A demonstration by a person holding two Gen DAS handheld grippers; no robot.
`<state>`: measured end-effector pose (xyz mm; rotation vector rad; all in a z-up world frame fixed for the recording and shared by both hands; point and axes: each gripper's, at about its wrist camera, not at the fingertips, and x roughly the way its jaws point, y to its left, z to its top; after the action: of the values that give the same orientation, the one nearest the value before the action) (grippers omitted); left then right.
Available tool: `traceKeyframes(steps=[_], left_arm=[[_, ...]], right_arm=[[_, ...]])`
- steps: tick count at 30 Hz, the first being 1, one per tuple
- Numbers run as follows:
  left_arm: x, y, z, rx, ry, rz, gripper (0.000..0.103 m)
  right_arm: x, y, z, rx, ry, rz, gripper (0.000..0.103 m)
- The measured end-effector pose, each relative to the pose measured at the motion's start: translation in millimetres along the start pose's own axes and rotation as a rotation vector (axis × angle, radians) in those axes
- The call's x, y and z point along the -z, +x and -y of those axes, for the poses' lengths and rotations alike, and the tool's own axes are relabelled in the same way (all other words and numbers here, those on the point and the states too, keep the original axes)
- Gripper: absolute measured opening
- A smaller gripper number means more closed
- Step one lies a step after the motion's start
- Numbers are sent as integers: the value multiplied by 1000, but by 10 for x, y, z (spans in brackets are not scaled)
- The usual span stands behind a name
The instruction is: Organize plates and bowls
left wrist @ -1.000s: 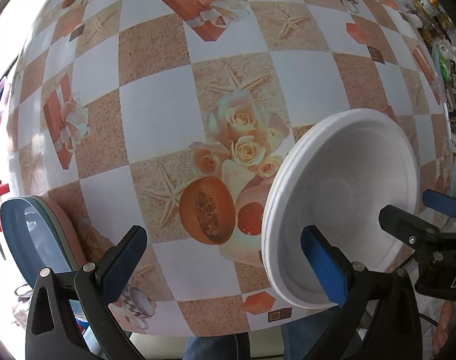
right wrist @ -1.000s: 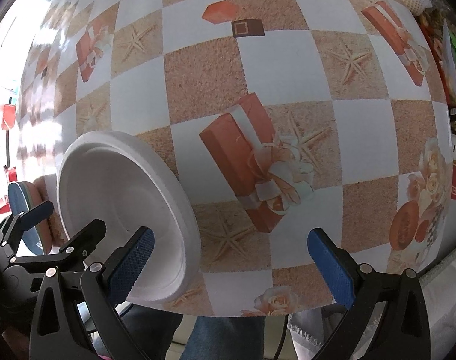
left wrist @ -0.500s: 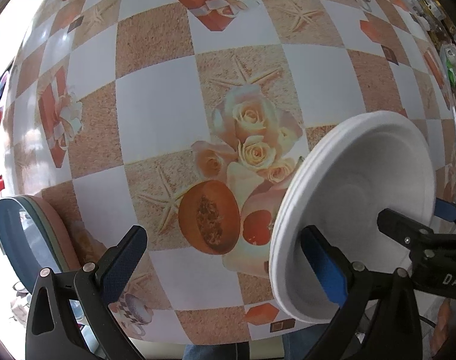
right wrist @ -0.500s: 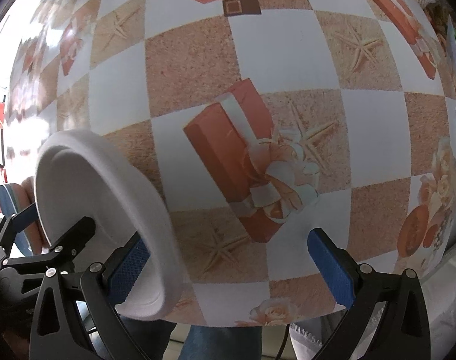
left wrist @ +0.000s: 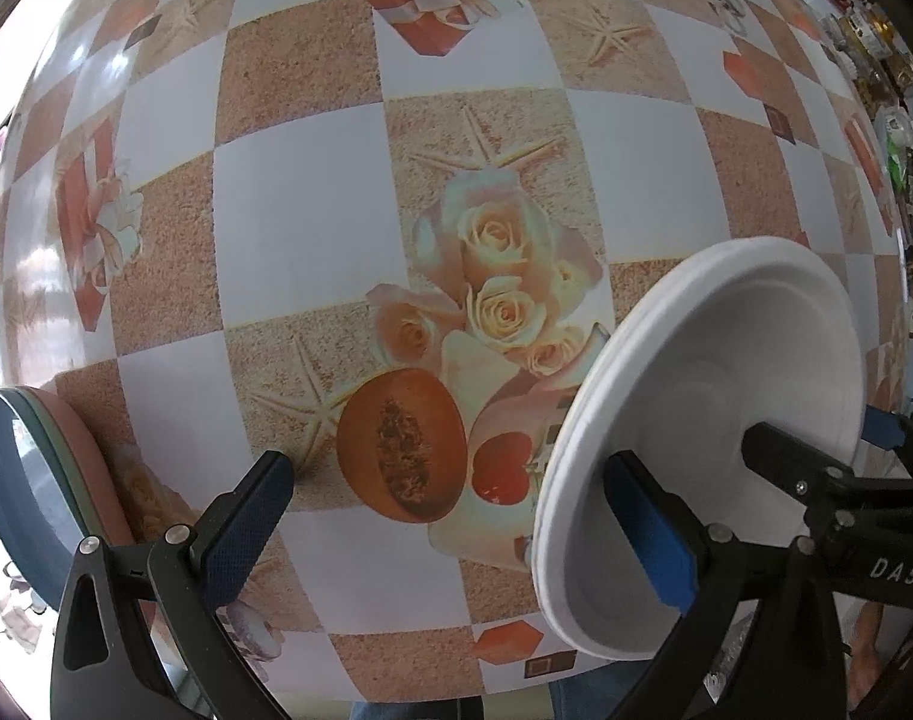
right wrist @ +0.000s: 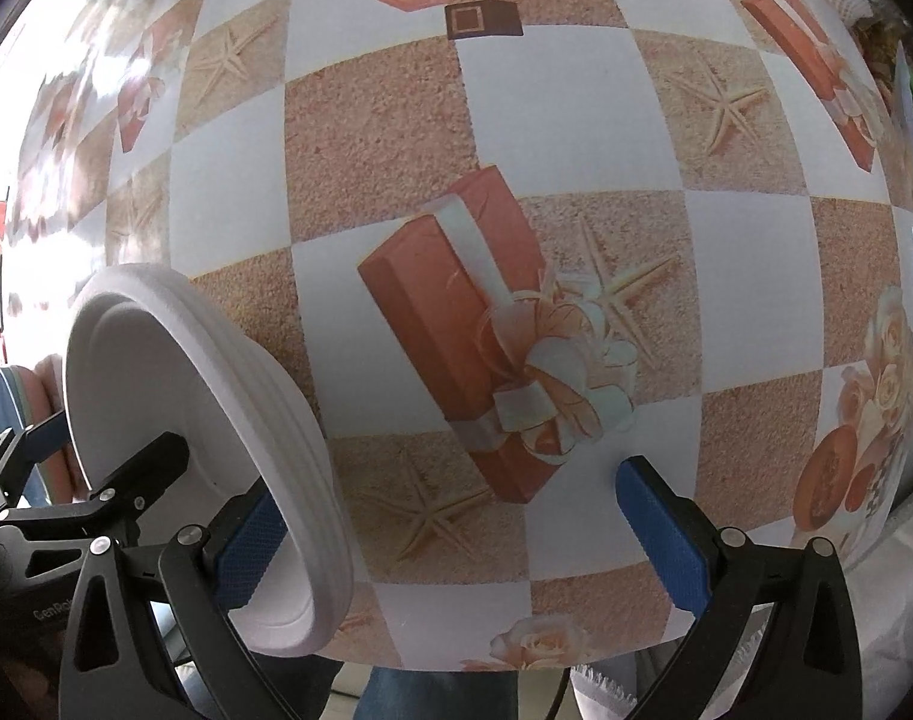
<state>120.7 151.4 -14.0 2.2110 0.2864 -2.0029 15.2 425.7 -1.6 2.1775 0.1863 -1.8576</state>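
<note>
From the left wrist camera, the left gripper (left wrist: 450,531) has its fingers spread wide with nothing between them, above a checked tablecloth (left wrist: 312,228) printed with roses, starfish and gift boxes. A stack of white foam plates (left wrist: 696,456) sits at its right finger, tilted steeply (the hollow side faces the lens), and the right gripper's (left wrist: 816,450) black finger reaches across the hollow. At the far left edge lies a stack of blue, green and pink plates (left wrist: 30,480). From the right wrist camera, the right gripper (right wrist: 450,531) is likewise wide and holds nothing; the foam plates (right wrist: 216,456) lean against its left finger, the left gripper (right wrist: 96,468) beyond.
</note>
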Motion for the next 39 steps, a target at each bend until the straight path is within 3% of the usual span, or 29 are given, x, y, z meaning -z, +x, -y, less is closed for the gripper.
traceKeyframes(steps=[10,12,16,18,20,21,22,24,33,39], left_arm=[[-19,-32,-1,-3,-35,-18,103],[-10,-51,14,3,-36,-13,99],[-11,-129,133,13,-1,-1,82],[-19,-152,189,23,12,0,73],[-30,-174,263,40,32,2,59],[-32,-183,295,58,42,2,44],[-31,-189,326,79,50,-3,34],[-33,-188,349,85,53,-6,33],[115,-211,107,84,7,-4,34],[276,-237,-194,63,-52,1,35]], right_arm=[[-26,4,1,-6,14,-20,103],[-28,-7,-7,-2,13,-21,98],[-33,-118,-103,-17,-26,-7,78],[-33,-153,-141,-36,-36,-7,62],[-37,-179,-174,-61,-34,-13,48],[-41,-188,-189,-80,-32,-18,37],[-44,-192,-210,-102,-29,-25,34],[-49,-174,-277,-110,-45,-46,27],[-45,-207,-544,-86,-138,-70,27],[30,-166,-955,-80,-226,-98,27]])
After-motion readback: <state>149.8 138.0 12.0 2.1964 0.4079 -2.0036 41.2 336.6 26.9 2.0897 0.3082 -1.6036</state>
